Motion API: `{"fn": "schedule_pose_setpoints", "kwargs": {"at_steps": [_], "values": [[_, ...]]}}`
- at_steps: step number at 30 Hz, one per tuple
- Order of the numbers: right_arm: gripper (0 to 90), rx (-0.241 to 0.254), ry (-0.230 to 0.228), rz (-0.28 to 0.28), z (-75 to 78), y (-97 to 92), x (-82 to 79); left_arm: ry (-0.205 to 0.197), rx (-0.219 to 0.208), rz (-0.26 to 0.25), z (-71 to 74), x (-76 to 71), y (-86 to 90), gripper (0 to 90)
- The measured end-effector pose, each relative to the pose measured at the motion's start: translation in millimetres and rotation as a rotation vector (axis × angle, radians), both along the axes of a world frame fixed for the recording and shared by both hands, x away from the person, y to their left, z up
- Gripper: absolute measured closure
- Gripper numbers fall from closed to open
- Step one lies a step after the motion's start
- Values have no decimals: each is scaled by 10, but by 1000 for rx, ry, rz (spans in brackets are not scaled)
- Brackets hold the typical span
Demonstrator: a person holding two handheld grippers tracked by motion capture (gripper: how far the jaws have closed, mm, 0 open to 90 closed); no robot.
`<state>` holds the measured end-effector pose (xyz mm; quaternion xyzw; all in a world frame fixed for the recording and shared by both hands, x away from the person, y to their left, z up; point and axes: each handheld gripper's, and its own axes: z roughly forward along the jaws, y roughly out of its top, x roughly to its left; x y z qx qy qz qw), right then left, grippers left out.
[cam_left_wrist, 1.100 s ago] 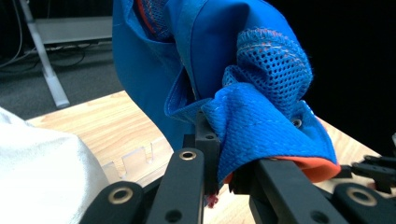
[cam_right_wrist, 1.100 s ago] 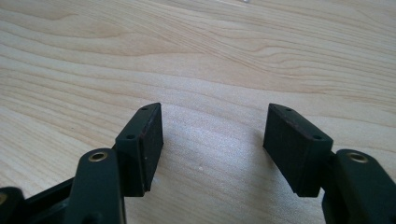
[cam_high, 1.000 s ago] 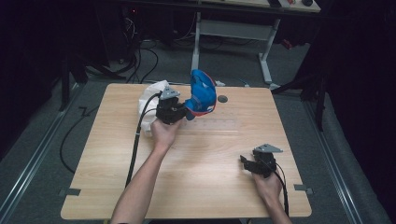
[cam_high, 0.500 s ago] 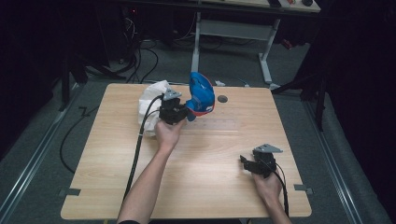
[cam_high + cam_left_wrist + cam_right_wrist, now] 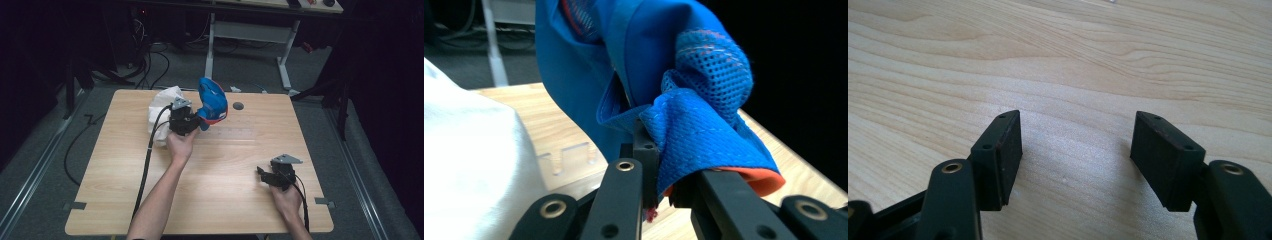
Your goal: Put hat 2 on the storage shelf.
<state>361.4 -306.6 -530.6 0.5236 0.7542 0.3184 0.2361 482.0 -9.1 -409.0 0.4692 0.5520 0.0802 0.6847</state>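
Left gripper [image 5: 197, 121] sits over the far left part of the wooden table [image 5: 240, 200], carried by the left hand [image 5: 180, 146]. Its jaws are clamped on a fold of a blue garment [image 5: 212, 100]. In the left gripper view the two black jaws pinch a bunched corner of blue mesh fabric [image 5: 704, 135], with an orange lining edge [image 5: 754, 179] showing just beneath the fold. The rest of the blue garment rises above the jaws as smooth blue cloth, lifted clear of the tabletop in the high view, with a red-orange band along its lower edge.

White cloth [image 5: 161, 114] lies bunched on the table just beside the left gripper, on its left and partly behind it. In the left gripper view the white cloth [image 5: 474, 170] takes the lower left, resting on the wood. Whether it touches the blue garment, I cannot tell.

A black cable [image 5: 146, 165] trails from the left gripper back along the forearm toward the near table edge.

Right gripper [image 5: 264, 173] rests low over the near right part of the table, held by the right hand [image 5: 286, 200], well apart from both cloths. Right gripper view: jaws stand apart with nothing between them, bare wood grain below; the pads [image 5: 1007, 150] are clear of any object. Grey three-cornered plate [image 5: 286, 159] on top of it.

A round hole [image 5: 238, 106] in the tabletop lies just right of the blue garment.
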Motion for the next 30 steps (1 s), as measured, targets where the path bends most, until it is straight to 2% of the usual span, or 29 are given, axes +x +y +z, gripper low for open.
{"fn": "schedule_pose_setpoints", "kwargs": {"at_steps": [4, 8, 12, 13, 17, 20, 22, 26, 30], "values": [[374, 0, 1, 0, 0, 1, 0, 5, 31, 21, -62, 22, -34, 853], [374, 0, 0, 3, 0, 2, 0, 15, 35, 19, -143, 39, -32, 852], [374, 0, 0, 5, 0, 3, 0, 44, 62, 20, -267, 46, -48, 847], [374, 0, 0, 5, 0, 3, 0, 50, 58, 14, -292, 40, -46, 844], [374, 0, 0, 7, 0, 3, 0, 48, 89, 26, -314, 12, -21, 817], [374, 0, 0, 7, 0, 4, 0, 52, 150, 29, -332, -9, -7, 737], [374, 0, 0, 7, 0, 3, 0, 43, 171, 40, -330, -32, 9, 650], [374, 1, 0, 7, 0, 4, 0, 53, 223, 55, -334, -71, 49, 468], [374, 1, 1, 7, 0, 6, 0, 40, 239, 51, -346, -157, 115, 392]]}}
